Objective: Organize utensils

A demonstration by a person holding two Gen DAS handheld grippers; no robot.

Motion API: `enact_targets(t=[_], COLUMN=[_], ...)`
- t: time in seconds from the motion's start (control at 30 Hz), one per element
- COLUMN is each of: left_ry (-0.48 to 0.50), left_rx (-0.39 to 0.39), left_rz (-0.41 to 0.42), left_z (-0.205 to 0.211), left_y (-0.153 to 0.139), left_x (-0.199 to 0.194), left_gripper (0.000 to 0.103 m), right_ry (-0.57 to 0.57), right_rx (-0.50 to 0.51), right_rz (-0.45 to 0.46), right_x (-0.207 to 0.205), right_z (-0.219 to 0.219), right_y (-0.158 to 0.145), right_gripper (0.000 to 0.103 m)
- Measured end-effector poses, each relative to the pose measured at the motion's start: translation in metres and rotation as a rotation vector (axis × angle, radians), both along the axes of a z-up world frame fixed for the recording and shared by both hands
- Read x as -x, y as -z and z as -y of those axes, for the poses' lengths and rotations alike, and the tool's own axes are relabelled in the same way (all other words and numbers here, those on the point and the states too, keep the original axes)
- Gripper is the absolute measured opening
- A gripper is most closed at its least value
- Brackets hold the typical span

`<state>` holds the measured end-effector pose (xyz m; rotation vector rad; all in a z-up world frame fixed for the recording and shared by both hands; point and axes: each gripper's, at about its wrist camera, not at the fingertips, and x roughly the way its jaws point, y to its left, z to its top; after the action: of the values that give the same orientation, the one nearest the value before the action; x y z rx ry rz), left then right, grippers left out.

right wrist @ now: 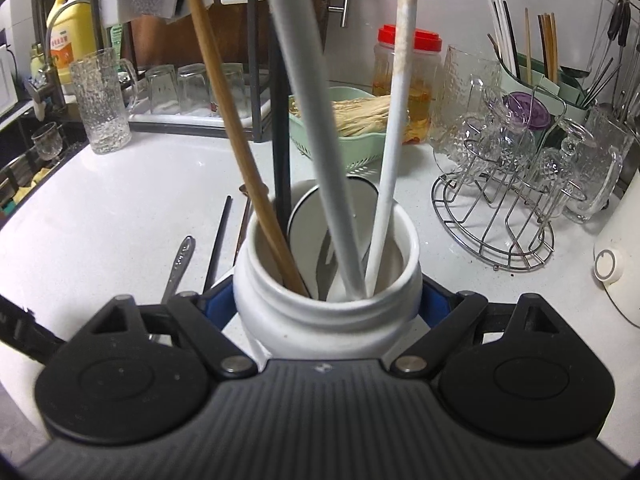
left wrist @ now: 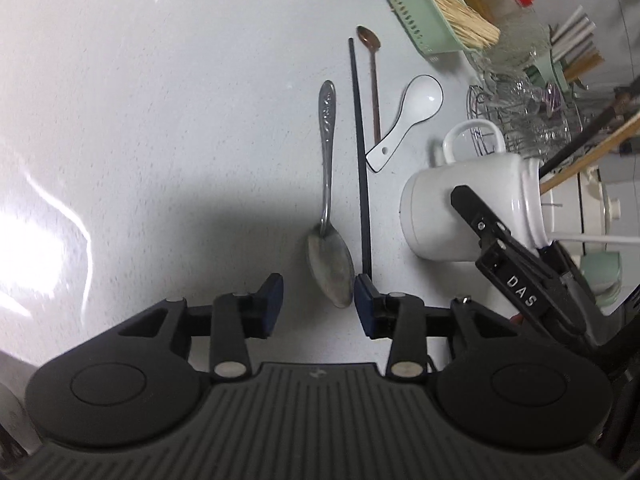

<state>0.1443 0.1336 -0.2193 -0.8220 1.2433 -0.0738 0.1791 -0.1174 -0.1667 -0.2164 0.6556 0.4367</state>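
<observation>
A metal spoon (left wrist: 329, 184) lies on the white counter (left wrist: 160, 120), its bowl just ahead of my left gripper (left wrist: 319, 306), which is open and holds nothing. Beside it a black chopstick (left wrist: 359, 152) ends at the right pad. Farther off lie a thin bronze spoon (left wrist: 374, 76) and a white ceramic spoon (left wrist: 408, 116). My right gripper (right wrist: 326, 300) is shut on the white jar (right wrist: 328, 328), its blue pads (right wrist: 218, 300) against both sides. A wooden chopstick (right wrist: 224, 100), pale chopsticks (right wrist: 304, 80), a fork and a ceramic spoon stand in the jar.
A green basket of dry noodles (right wrist: 352, 140) and a red-lidded jar (right wrist: 408, 64) stand behind the jar. A wire rack of glasses (right wrist: 496, 216) is to the right, a white appliance (right wrist: 616, 260) beyond it. A glass mug (right wrist: 102, 100) and sink are at the left.
</observation>
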Motion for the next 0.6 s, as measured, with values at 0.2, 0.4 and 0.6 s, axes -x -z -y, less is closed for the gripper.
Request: enact_targets(t=[0.2, 0.4, 0.6], left_ry=[-0.118, -0.189, -0.249], left_rx=[0.1, 0.159, 0.199], left_rz=[-0.092, -0.159, -0.189], left_z=[-0.004, 0.003, 0.01], left_y=[0.007, 0.018, 0.027], left_x=[-0.002, -0.006, -0.006], left_gripper=[0.044, 0.043, 0.036], right_ry=[-0.008, -0.021, -0.029], right_rx=[-0.002, -0.004, -0.006], right_rz=[-0.003, 0.001, 0.005], right_x=[0.0, 0.001, 0.001], right_z=[0.0, 0.002, 0.003], right_y=[-0.001, 0.0, 0.001], right_gripper=[0.092, 0.092, 0.092])
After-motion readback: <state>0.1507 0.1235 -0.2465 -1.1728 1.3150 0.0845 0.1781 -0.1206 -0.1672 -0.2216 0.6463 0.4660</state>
